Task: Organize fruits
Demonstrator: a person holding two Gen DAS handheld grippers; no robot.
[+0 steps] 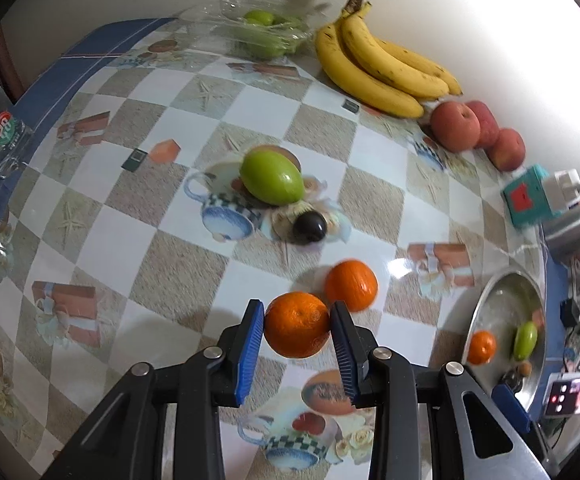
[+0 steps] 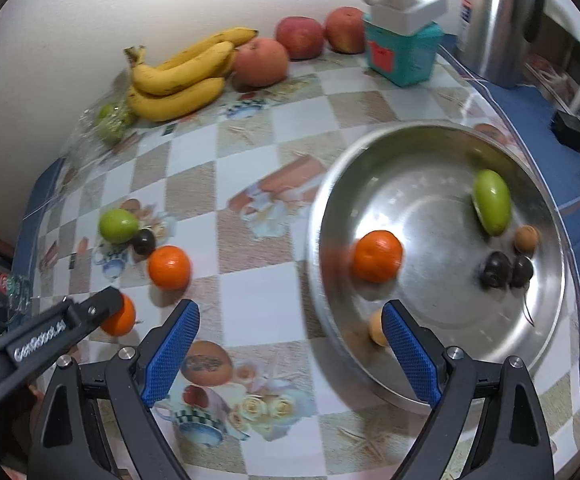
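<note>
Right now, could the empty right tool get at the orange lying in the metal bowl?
Probably yes: the right tool hangs open over the metal bowl's near rim, and nothing covers the orange.

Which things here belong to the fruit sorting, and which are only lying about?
Belong: orange held in left tool, second orange, green fruit, dark fruit, metal bowl.
Lying about: kettle, teal box, glass mug.

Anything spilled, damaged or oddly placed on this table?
Nothing spilled or damaged. Loose fruit on the table: an orange, a green fruit and a dark fruit, outside the steel bowl. The left gripper holds another orange.
</note>
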